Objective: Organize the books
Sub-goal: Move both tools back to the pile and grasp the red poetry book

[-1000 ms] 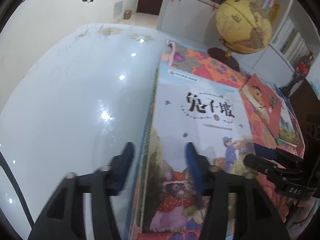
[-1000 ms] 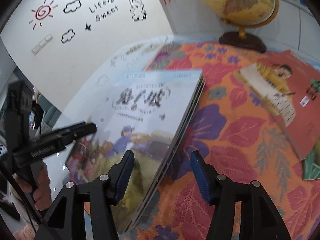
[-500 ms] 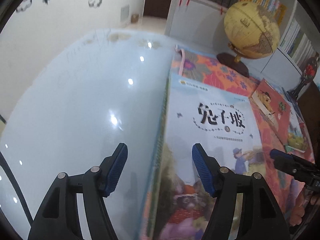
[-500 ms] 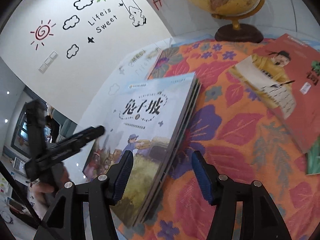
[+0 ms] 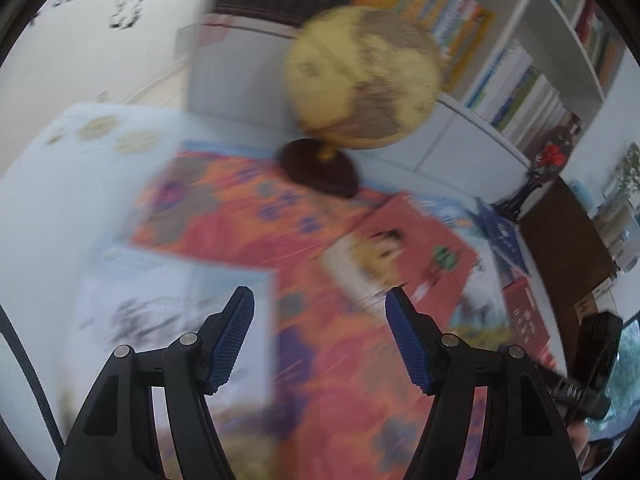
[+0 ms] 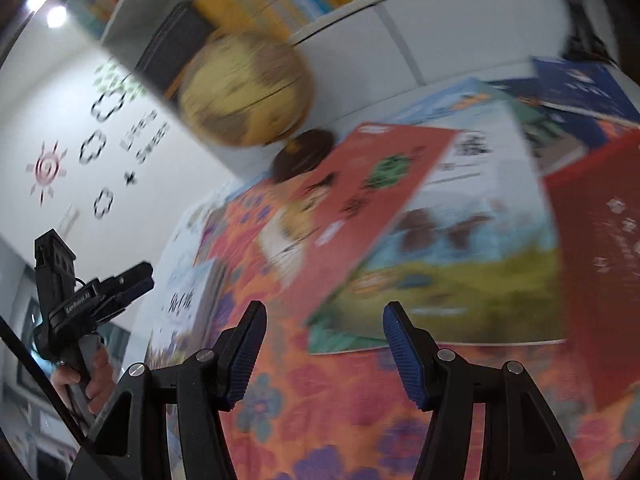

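Both views are motion-blurred. A pale-blue picture book (image 5: 176, 312) lies flat on the orange floral cloth (image 5: 248, 224), under and left of my open, empty left gripper (image 5: 320, 316). It shows small in the right wrist view (image 6: 188, 296). A red book (image 5: 404, 252) lies to the right, overlapping others. In the right wrist view the red book (image 6: 360, 204) rests on a blue-and-green book (image 6: 460, 256), with a dark red book (image 6: 600, 260) further right. My right gripper (image 6: 324, 324) is open and empty, just before these books' near edges.
A yellow globe (image 5: 360, 80) on a dark base stands at the cloth's far edge. Bookshelves (image 5: 520, 80) fill the wall behind. The white tabletop (image 5: 60, 200) lies to the left. A dark blue book (image 6: 580, 84) lies at the far right.
Both grippers have pulled back from the pale-blue book and swung right toward the red book pile. The pale-blue book now lies flat, no longer between the fingers.
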`<state>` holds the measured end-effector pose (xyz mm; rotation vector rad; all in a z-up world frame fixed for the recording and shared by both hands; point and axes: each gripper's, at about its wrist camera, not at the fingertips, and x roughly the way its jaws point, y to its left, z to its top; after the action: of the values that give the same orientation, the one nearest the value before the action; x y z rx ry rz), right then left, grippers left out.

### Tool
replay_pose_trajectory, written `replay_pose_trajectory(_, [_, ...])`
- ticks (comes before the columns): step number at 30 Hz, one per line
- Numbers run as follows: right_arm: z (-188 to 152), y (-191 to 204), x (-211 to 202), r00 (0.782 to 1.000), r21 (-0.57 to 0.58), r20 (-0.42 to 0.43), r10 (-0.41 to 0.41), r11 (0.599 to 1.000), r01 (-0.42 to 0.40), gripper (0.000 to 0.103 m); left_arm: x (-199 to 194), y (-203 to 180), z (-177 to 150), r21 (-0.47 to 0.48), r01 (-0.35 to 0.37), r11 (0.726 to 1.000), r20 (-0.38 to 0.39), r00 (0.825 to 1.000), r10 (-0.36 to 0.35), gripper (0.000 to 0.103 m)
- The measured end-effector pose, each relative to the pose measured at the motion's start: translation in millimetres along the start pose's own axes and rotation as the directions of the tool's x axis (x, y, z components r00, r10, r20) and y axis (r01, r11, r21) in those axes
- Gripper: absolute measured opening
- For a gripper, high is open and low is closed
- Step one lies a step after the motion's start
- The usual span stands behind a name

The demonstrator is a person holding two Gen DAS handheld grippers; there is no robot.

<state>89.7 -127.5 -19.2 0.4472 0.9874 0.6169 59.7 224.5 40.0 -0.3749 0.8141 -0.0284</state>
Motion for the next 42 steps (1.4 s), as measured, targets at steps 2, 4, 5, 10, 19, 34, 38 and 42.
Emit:
replay_pose_trajectory(2, [-1,-16,-6,0.999,0.044,-0.011,0.033,0.999,-0.033,0.059,28,-24,9,0.05,-0.011,0.999,-0.025,1.0,0.012,0.067])
replay_pose_trajectory(4, [-3,-24,-8,0.999,0.055,-0.01,0.039,0.998,-0.039,0.059,63,-43,16,0.11,-0.028,0.994,-0.077,0.996,0.037,0.067])
replay_pose_trajectory(5, [-3,-27,-8,0.999,0.055,-0.013,0.034,0.998,-0.033,0.059,77,-47,18,0.125,-0.039,0.991,-0.099,0.994,0.051,0.067])
replay_pose_trajectory(10, [-5,-30,5,0.997,0.064,-0.049,0.067,0.996,-0.064,0.059,140,-36,22,0.089,-0.147,0.985,-0.17,0.972,0.16,0.067])
replay_pose_trajectory(19, [-7,-25,21,0.991,0.046,-0.068,0.113,0.993,-0.111,0.06,145,-55,8,0.15,-0.063,0.987,-0.265,0.959,0.101,0.068])
replay_pose_trajectory(34, [12,-46,2,0.996,0.058,0.082,0.046,0.997,-0.051,0.06,130,-94,-24,0.126,0.139,0.982,-0.355,0.931,-0.086,0.068])
replay_pose_trajectory(38, [21,-55,5,0.992,0.065,0.122,0.031,0.997,-0.039,0.06,140,-105,-29,0.146,0.102,0.984,-0.329,0.943,-0.048,0.068])
replay_pose_trajectory(42, [32,-58,-5,0.969,0.036,0.245,0.009,0.999,-0.019,0.06,141,-110,-33,0.148,0.092,0.985,-0.324,0.945,-0.039,0.068])
